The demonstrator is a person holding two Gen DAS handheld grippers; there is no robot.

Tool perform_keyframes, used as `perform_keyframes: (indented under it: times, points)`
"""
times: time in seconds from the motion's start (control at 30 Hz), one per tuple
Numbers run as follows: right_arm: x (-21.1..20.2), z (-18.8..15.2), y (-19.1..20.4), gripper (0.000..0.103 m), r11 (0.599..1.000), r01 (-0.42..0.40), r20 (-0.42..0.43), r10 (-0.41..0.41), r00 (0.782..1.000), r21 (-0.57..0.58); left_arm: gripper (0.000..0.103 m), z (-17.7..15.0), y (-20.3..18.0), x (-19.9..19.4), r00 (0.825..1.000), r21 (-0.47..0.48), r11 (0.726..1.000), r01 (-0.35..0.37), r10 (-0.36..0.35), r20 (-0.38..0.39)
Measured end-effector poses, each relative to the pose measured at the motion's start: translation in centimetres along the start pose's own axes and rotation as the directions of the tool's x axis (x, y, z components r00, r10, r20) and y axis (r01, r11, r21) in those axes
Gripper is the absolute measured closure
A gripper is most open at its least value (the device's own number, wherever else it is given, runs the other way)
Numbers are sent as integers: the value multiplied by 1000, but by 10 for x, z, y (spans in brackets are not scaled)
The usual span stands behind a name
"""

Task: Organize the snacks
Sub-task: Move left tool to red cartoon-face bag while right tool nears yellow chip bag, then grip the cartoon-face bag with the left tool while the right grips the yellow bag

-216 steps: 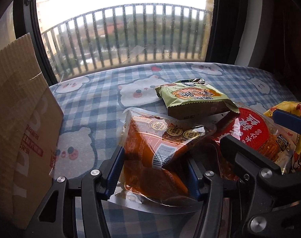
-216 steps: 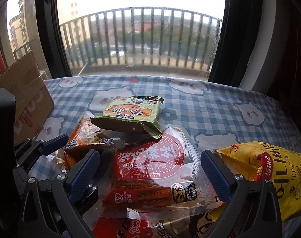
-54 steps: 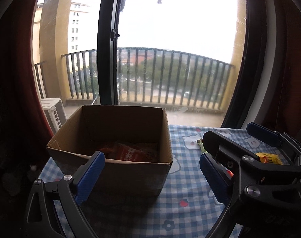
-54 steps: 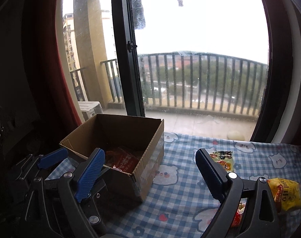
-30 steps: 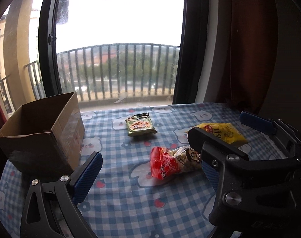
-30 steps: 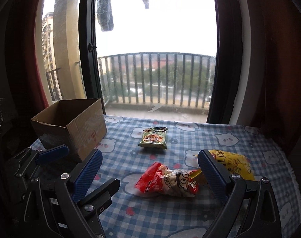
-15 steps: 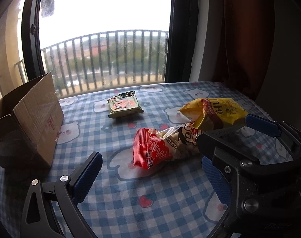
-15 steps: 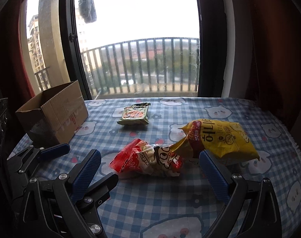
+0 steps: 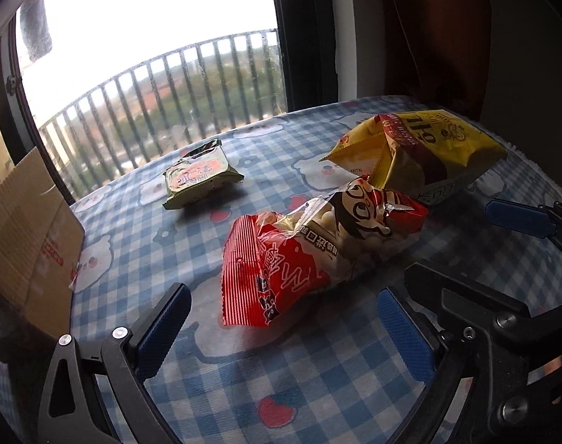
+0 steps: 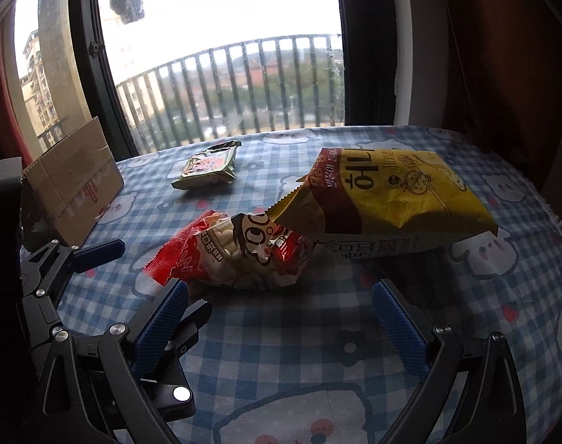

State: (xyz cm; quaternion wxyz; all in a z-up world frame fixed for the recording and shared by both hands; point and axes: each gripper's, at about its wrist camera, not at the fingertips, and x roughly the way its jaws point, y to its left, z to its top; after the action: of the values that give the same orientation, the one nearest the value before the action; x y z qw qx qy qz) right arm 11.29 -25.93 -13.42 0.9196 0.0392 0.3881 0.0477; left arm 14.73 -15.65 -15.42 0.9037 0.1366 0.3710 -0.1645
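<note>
The left gripper (image 9: 281, 318) is held low over the blue-checked tablecloth (image 9: 318, 377) with its blue-padded jaws spread wide and nothing between them; the near end of the red snack bag (image 9: 310, 259) lies just ahead of the gap, not touched by either pad. The right gripper (image 10: 281, 318) is likewise wide open and empty, and the same red snack bag (image 10: 236, 255) lies just beyond its left finger. The red bag (clear window, small pale pieces inside) lies on its side, its far end touching the lower edge of the yellow snack bag (image 10: 392, 196), which rests on the cloth to the right. A green snack packet (image 10: 209, 168) lies flat further back, well apart from both bags and nearer the window. The cardboard box (image 10: 70, 181) stands at the left edge of the table, apart from all three packets; its interior cannot be seen from either view
</note>
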Motion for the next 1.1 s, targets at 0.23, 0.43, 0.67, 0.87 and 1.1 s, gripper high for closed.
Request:
perform_keyframes:
  times: [0.23, 0.43, 0.67, 0.87, 1.1]
  points:
    - [12, 10, -20, 2, 998, 49, -20, -48, 999, 48, 2, 28, -14, 20, 1000, 125, 992, 18, -18, 4]
    - [16, 19, -31, 2, 991, 106, -35, -104, 994, 84, 2, 44, -27, 45, 995, 176, 980, 97, -93, -30]
    - [31, 18, -42, 2, 981, 160, -81, -152, 985, 109, 6, 47, -37, 73, 989, 164, 976, 143, -134, -65]
    - [36, 15, -43, 2, 979, 144, -110, -129, 986, 143, 25, 44, -34, 71, 989, 152, 978, 142, -133, -68]
    - [33, 16, -30, 2, 981, 149, -106, -137, 985, 125, 36, 32, -21, 54, 994, 87, 992, 91, -85, -75]
